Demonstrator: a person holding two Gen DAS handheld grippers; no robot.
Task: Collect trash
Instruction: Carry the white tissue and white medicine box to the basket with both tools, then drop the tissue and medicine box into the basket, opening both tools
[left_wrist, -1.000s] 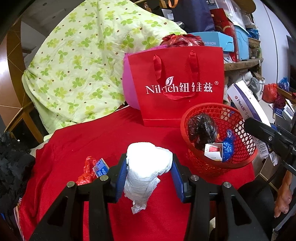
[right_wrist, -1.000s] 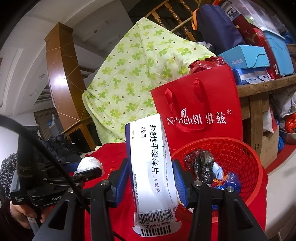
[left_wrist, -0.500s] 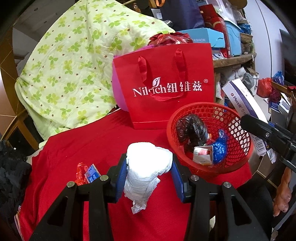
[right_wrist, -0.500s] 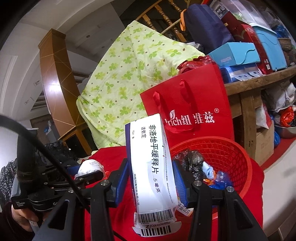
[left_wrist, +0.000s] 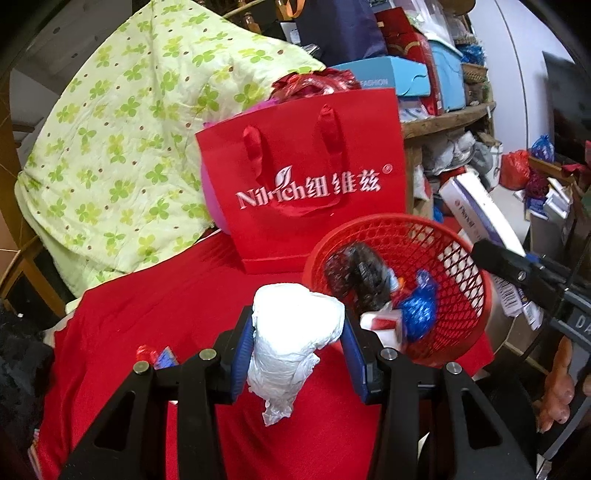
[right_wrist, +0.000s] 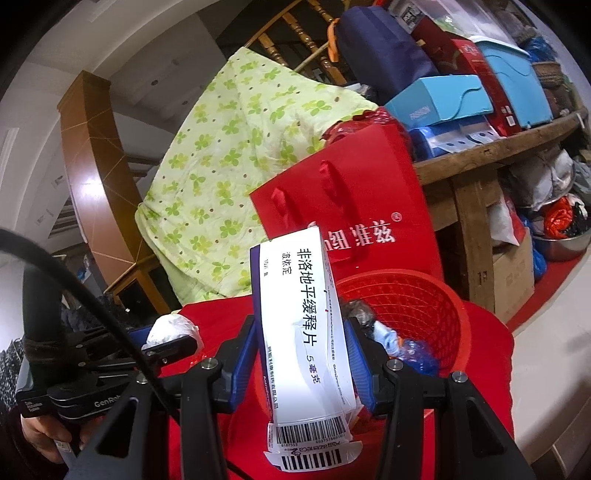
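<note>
Red cloth (left_wrist: 155, 325), basket (left_wrist: 476, 295) now nearer; hand-held grippers clamping tissue wad (left_wrist: 295, 332), medicine box (right_wrist: 303, 332).

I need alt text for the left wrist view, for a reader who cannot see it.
The left hand-held gripper is shut on a crumpled white paper wad above a table under a red cloth. A round red plastic mesh basket with wrappers inside sits just right of it. A red paper gift bag stands behind.

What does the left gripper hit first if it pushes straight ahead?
Probably the near rim of the red mesh basket, just right of centre beyond the left gripper and its clamped white tissue wad; depth is unclear.
</note>
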